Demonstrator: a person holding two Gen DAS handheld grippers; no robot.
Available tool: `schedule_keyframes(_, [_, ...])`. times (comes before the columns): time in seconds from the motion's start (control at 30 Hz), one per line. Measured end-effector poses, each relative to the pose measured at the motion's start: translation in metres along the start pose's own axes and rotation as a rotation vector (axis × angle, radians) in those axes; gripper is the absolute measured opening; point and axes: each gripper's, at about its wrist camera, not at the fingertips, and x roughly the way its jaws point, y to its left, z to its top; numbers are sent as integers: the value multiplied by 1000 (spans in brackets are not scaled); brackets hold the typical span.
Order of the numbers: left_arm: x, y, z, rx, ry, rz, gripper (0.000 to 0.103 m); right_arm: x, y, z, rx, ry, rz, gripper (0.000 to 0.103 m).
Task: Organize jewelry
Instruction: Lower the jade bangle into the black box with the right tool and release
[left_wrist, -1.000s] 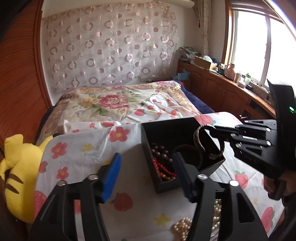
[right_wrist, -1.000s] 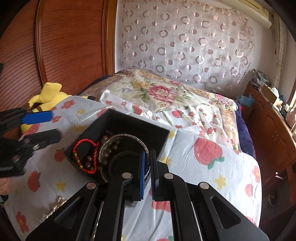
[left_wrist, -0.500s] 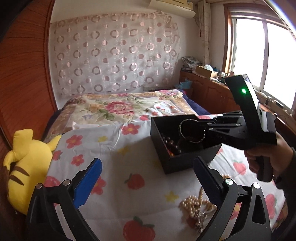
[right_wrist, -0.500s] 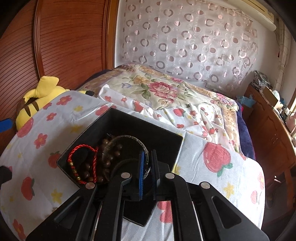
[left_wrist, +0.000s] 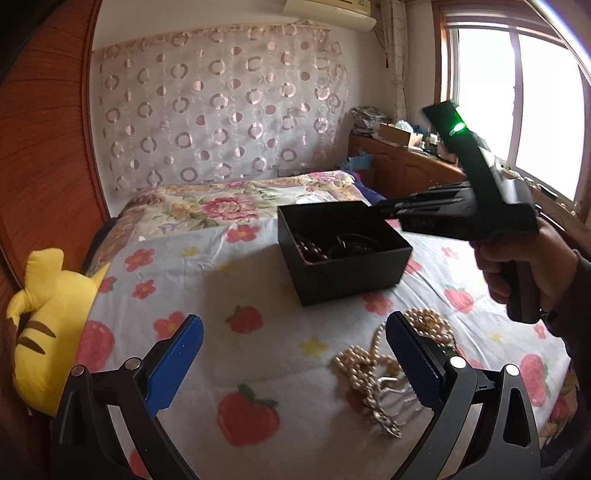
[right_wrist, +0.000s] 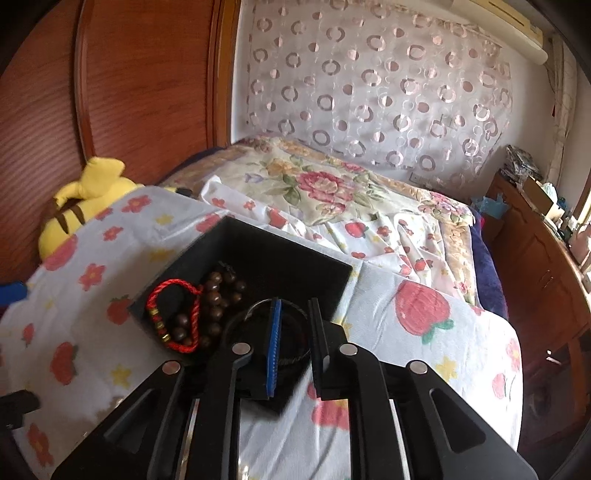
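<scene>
While the left gripper (left_wrist: 293, 354) hovers near, jaws wide apart and empty, it should descend squarely over the pearl necklace (left_wrist: 373, 363) on the bedsheet (left_wrist: 236, 354). Farther right, the right gripper (right_wrist: 293, 325) tilts over the black box (left_wrist: 347, 271), jaws slightly parted around nothing.

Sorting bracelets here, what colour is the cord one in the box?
Red cord bracelet with small gold beads; clearest in the right wrist view.
</scene>
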Motion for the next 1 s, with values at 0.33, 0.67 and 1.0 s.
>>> schedule_keyframes(0.33, [-6, -13, -20, -9, 19, -30, 95, -59, 11, -74, -51, 1, 101, 16])
schedule_keyframes(0.67, [-14, -20, -39, -4, 44, -31, 95, -75, 41, -133, -77, 72, 199, 16])
schedule_keyframes(1.0, [-12, -16, -50, -24, 68, -33, 95, -63, 44, -139, -78, 132, 158, 36])
